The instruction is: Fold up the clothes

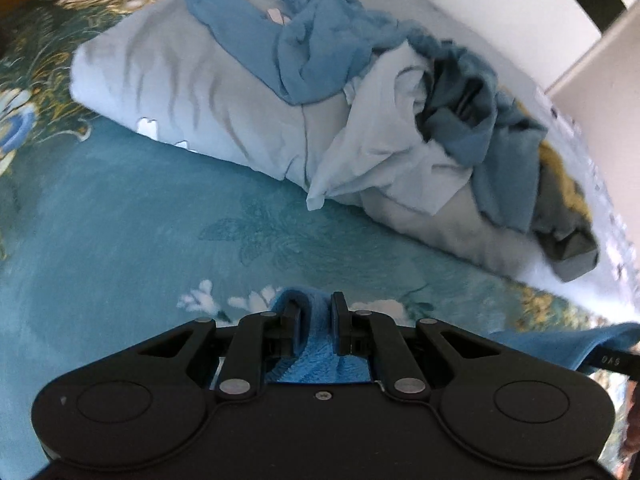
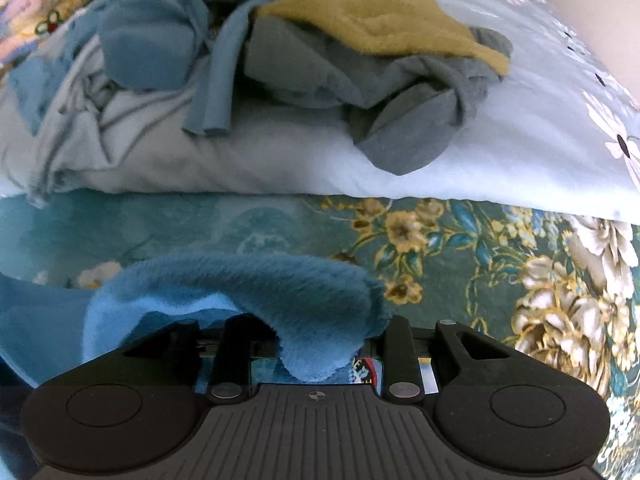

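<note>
The left gripper (image 1: pixel 316 322) is clenched on the blue fleece towel (image 1: pixel 320 356) just above the floral bedspread (image 1: pixel 120 220). The right gripper (image 2: pixel 316 344) has fleece draped over its fingertips, grip unclear. Lower both corners evenly, edges taut, short of the pillow (image 1: pixel 180 92).

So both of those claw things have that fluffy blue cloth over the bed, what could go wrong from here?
The blue towel drapes right over the right gripper, hiding its fingers, so that corner might slip out unnoticed. The left gripper pinches only a narrow bunched strip, which could leave the fold crooked. The pile of unfolded clothes on the pillow sits close, so a loose sleeve might get dragged along.
</note>
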